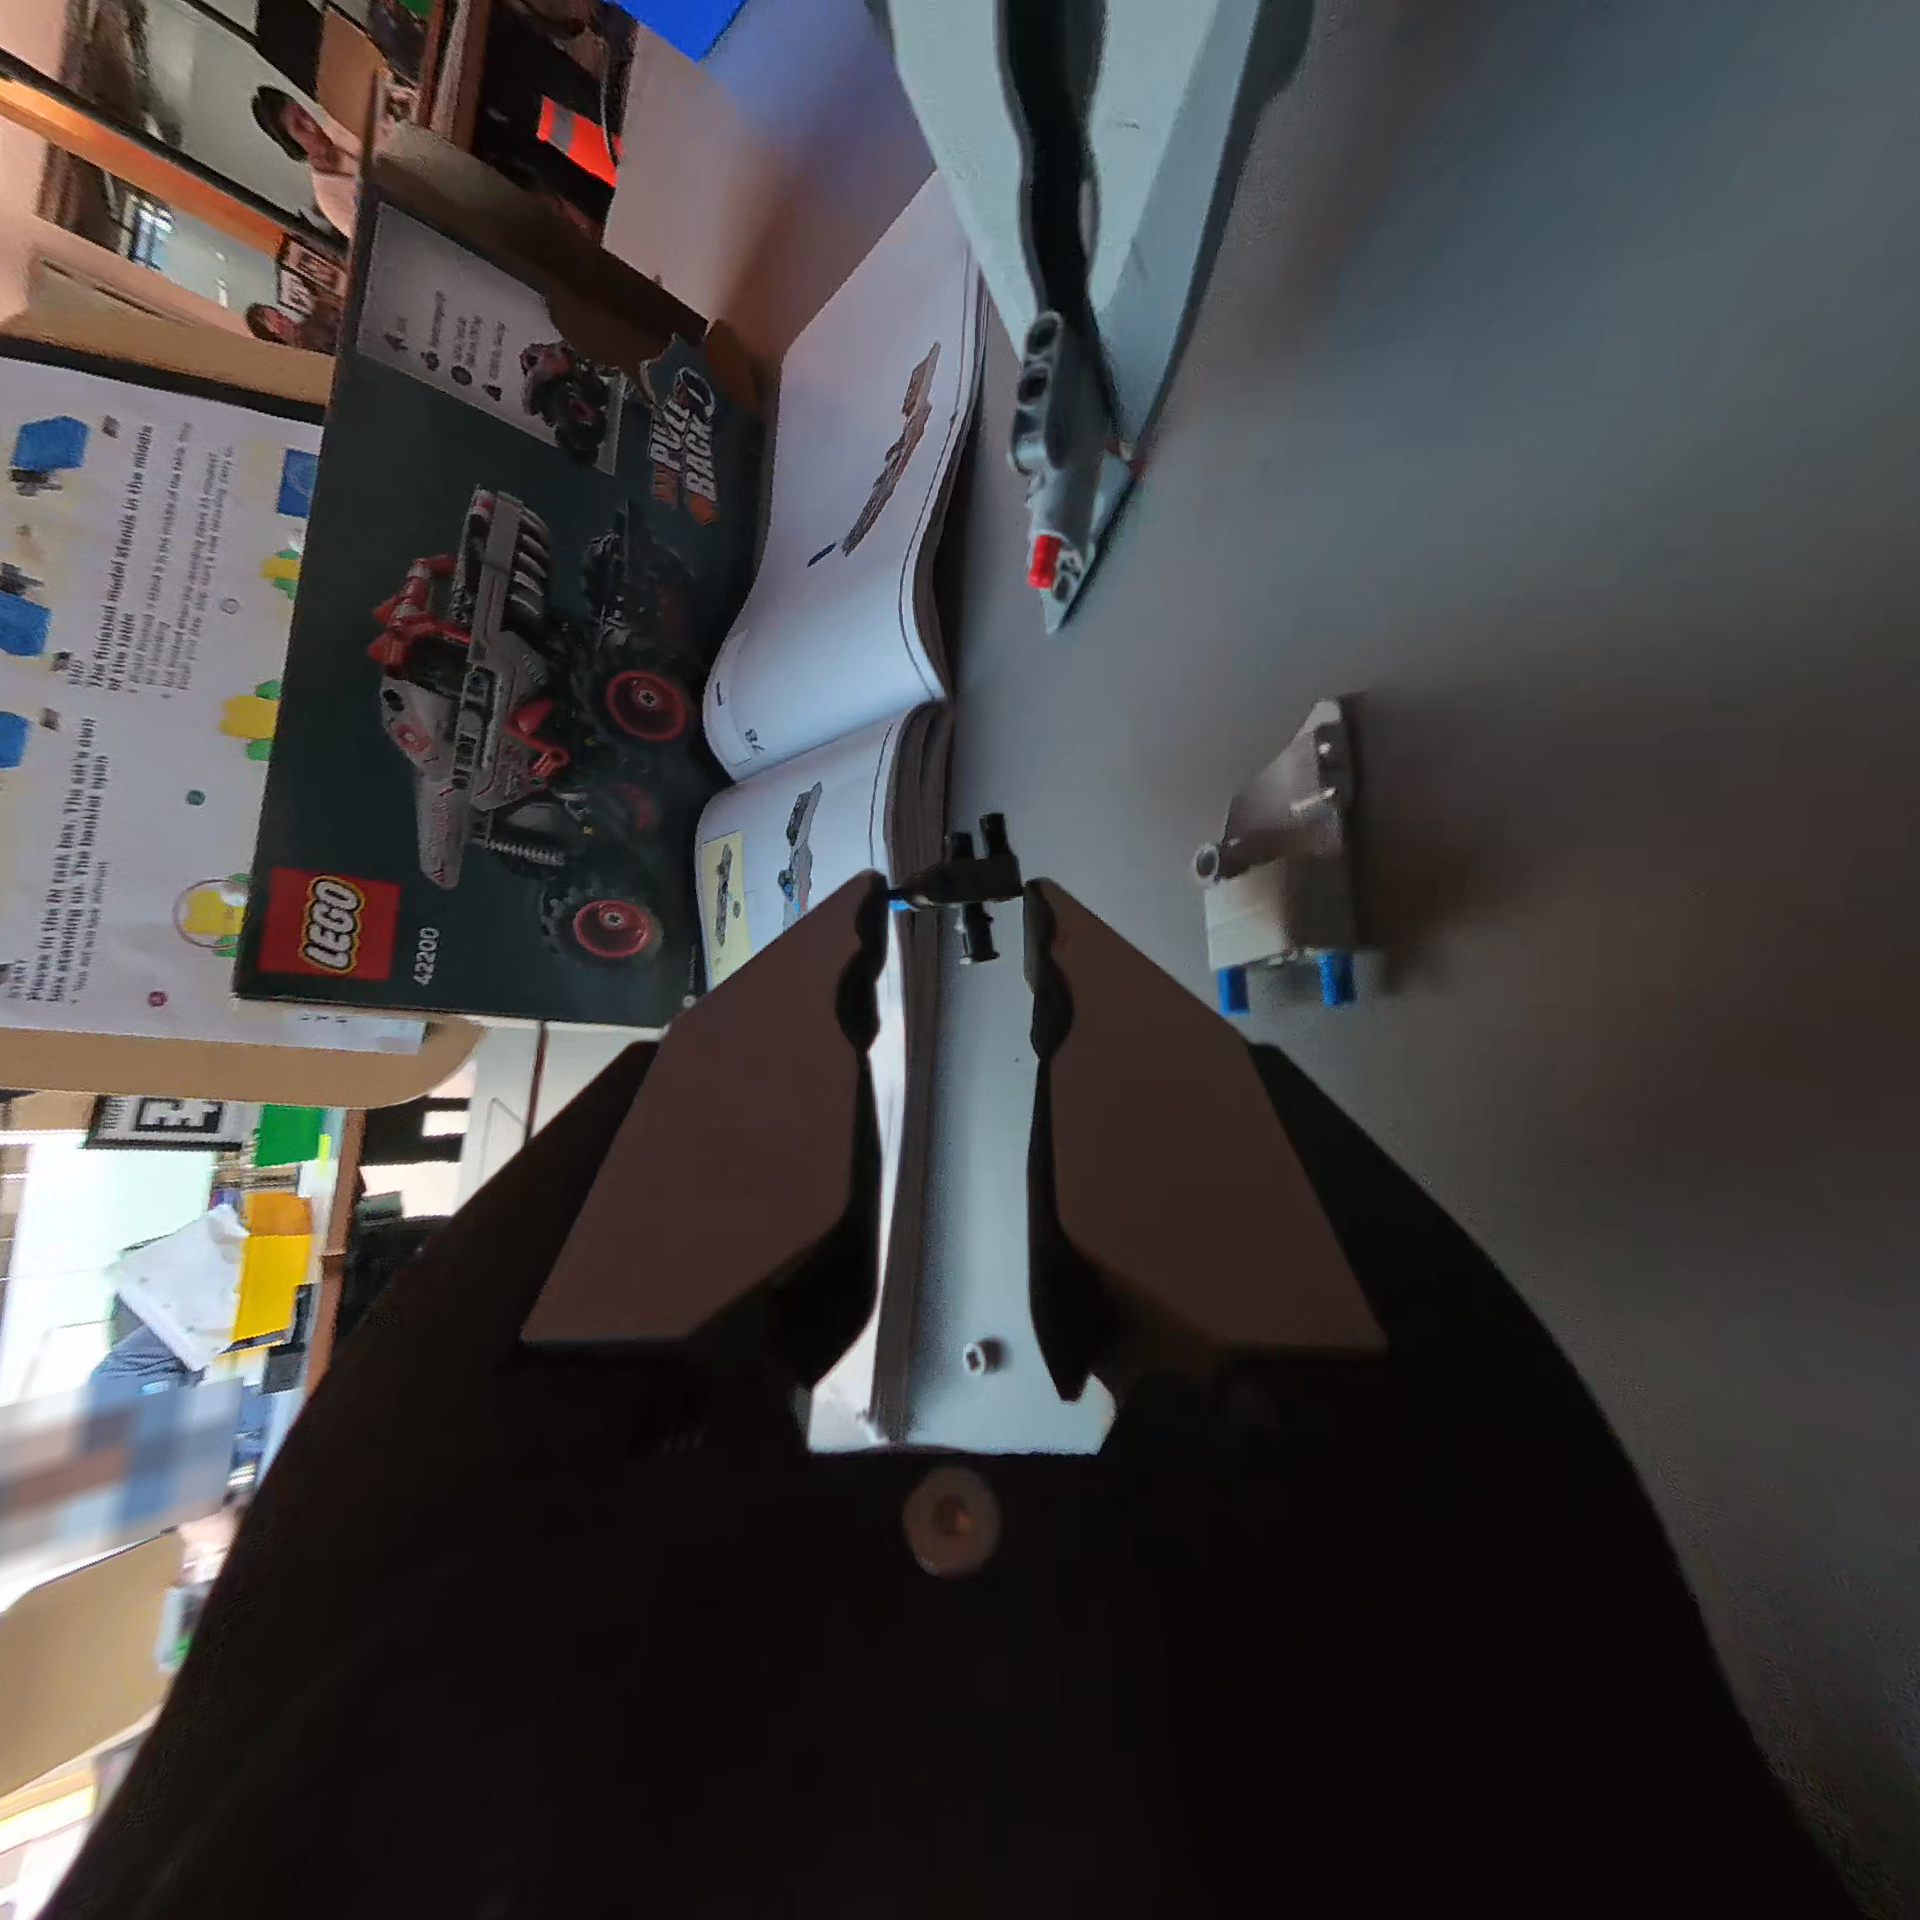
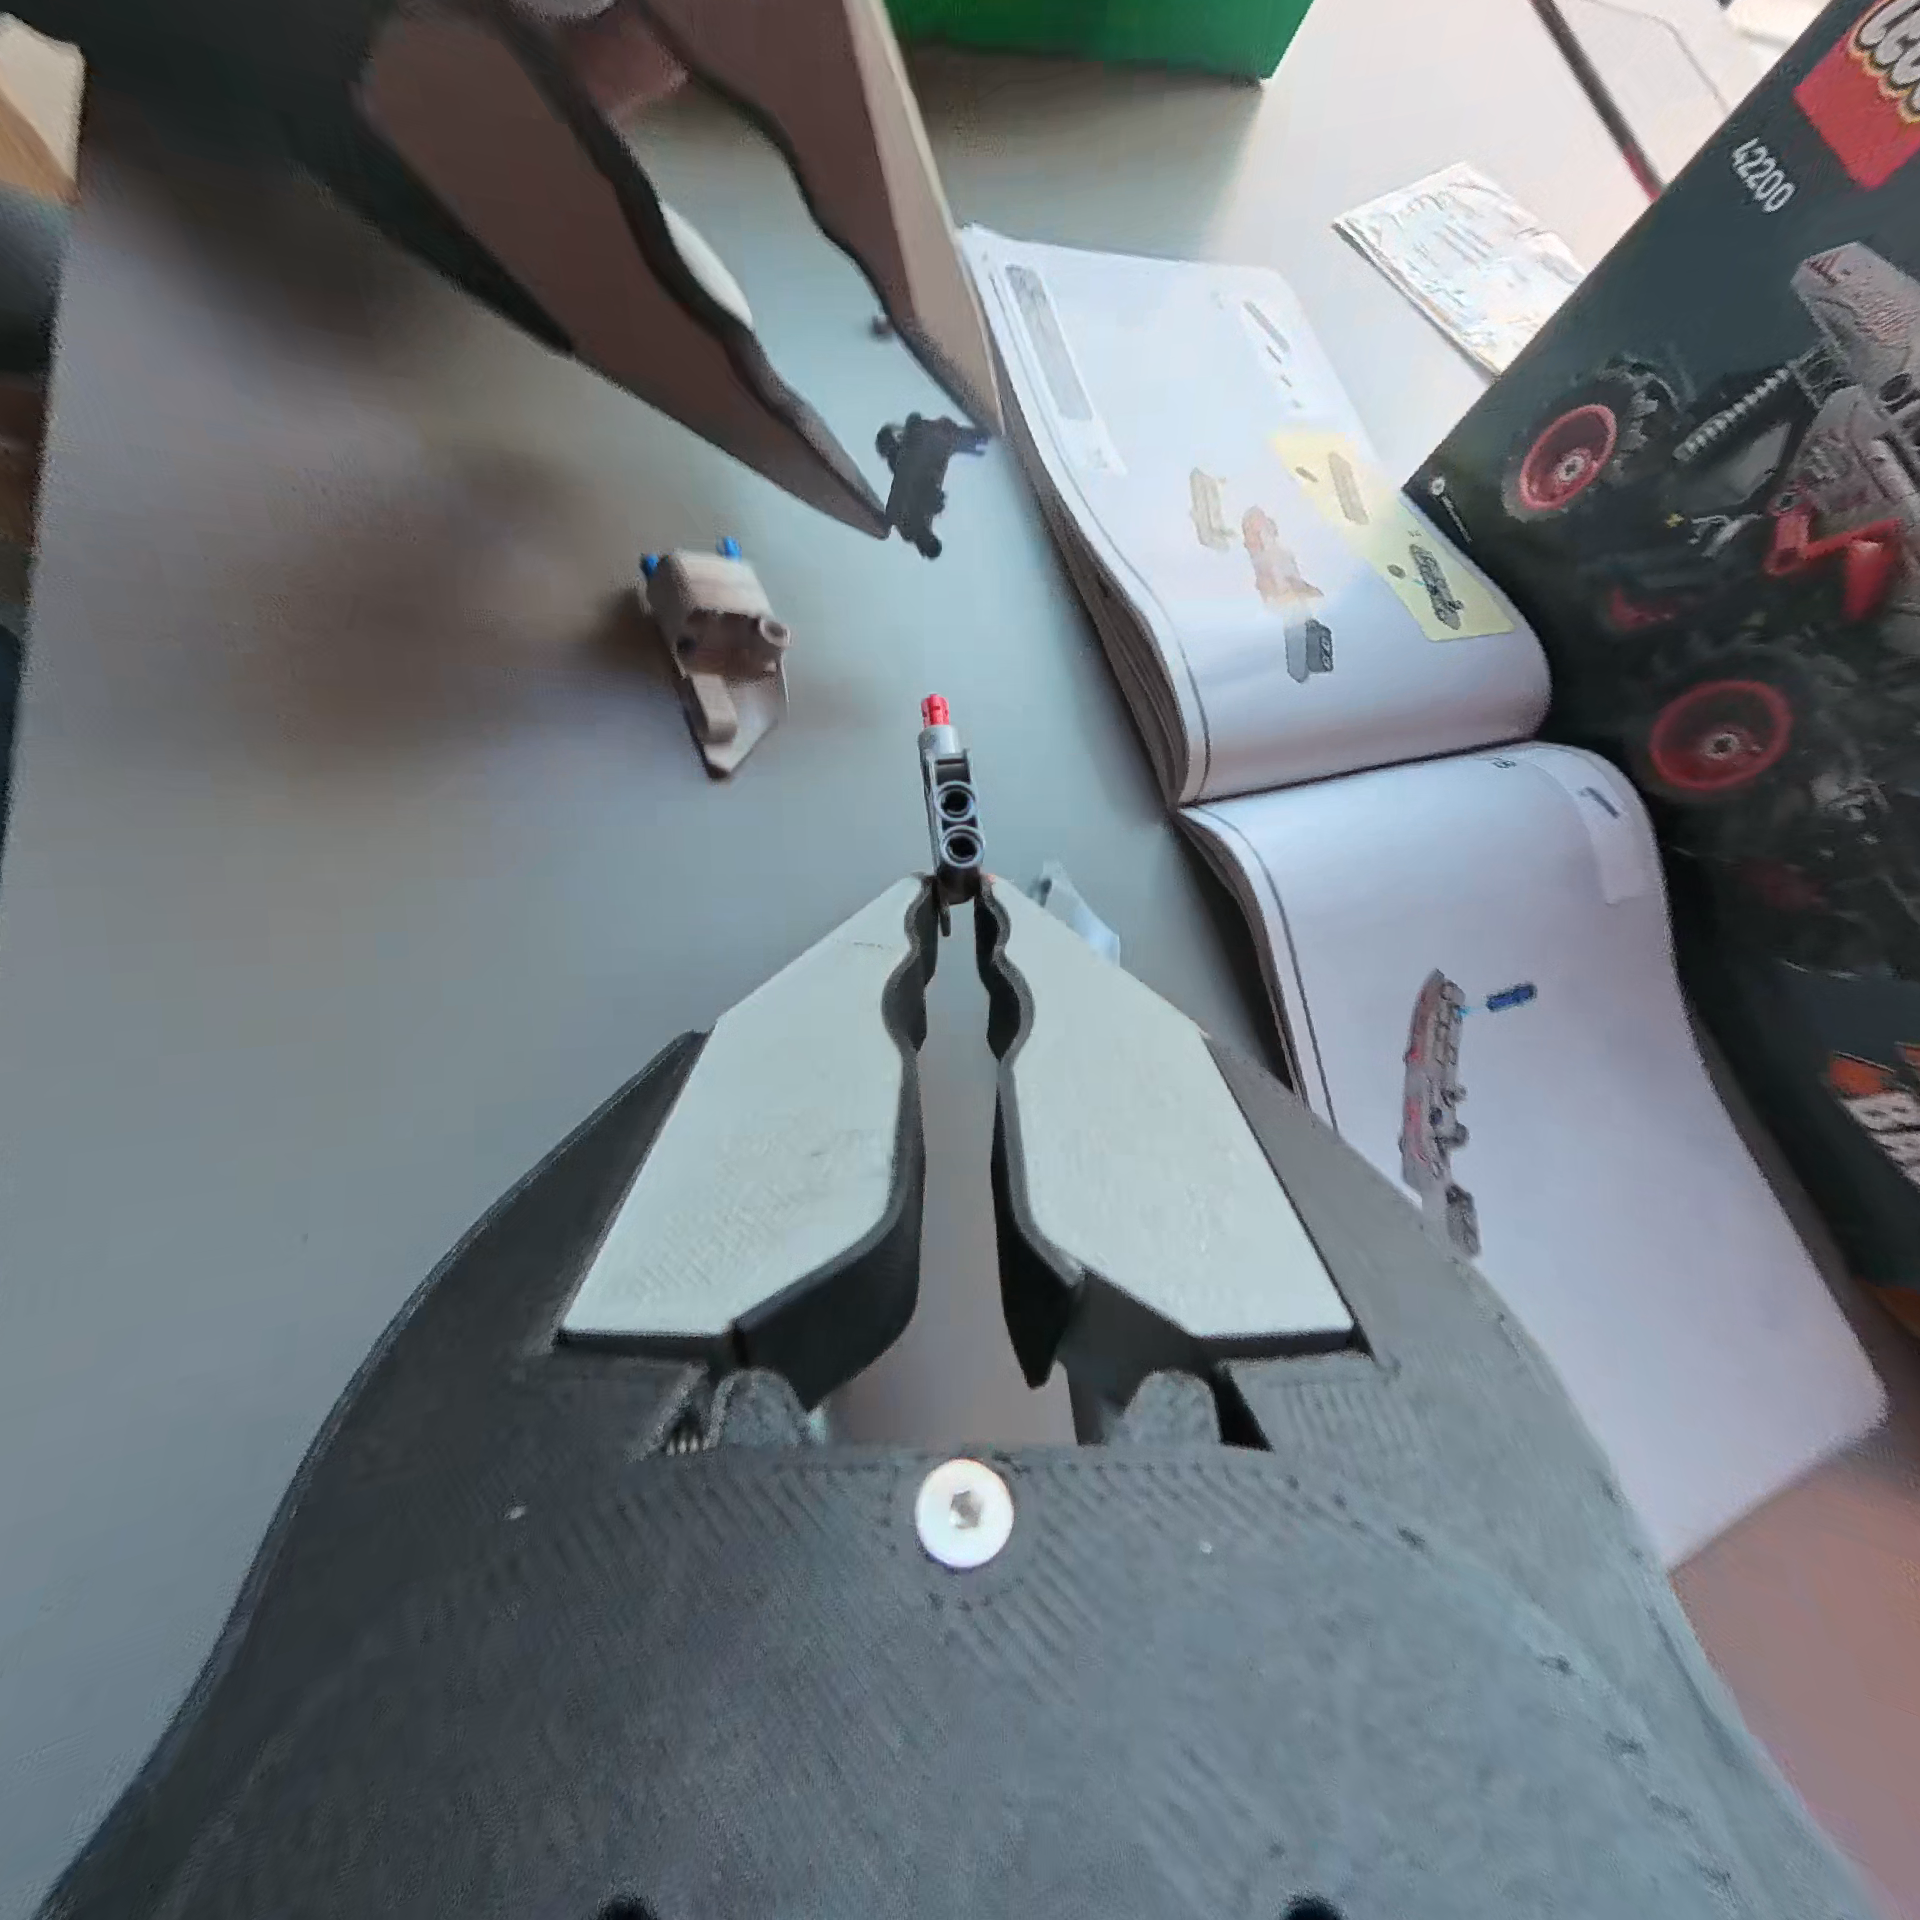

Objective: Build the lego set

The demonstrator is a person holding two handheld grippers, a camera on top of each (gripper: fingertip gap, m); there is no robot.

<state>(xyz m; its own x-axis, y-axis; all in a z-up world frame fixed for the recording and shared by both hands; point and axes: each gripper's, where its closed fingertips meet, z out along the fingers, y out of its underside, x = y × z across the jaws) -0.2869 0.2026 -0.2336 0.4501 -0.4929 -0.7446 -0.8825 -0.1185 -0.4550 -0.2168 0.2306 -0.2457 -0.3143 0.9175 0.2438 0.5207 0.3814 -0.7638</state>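
Observation:
My left gripper (image 1: 956, 904) is shut on a small black Lego assembly (image 1: 971, 883) with a blue pin, pinched at its fingertips above the grey table (image 1: 1558, 623). The right wrist view shows this assembly (image 2: 920, 478) between the left fingers (image 2: 499, 208). My right gripper (image 2: 951, 894) is shut on a dark grey beam (image 2: 954, 810) with a red pin (image 2: 933, 710) at its far end. The left wrist view shows that beam (image 1: 1044, 416) too. A light grey panel piece with blue pins (image 1: 1288, 862) (image 2: 717, 655) lies on the table between the grippers.
An open instruction booklet (image 1: 862, 582) (image 2: 1299, 520) lies by the Lego box (image 1: 499, 675) (image 2: 1714, 571). A tiny grey piece (image 1: 977, 1351) lies on the table. A clear plastic bag (image 2: 1455, 260) and a green bin (image 2: 1091, 31) sit farther off. The grippers' ends are close to 8 cm from one another.

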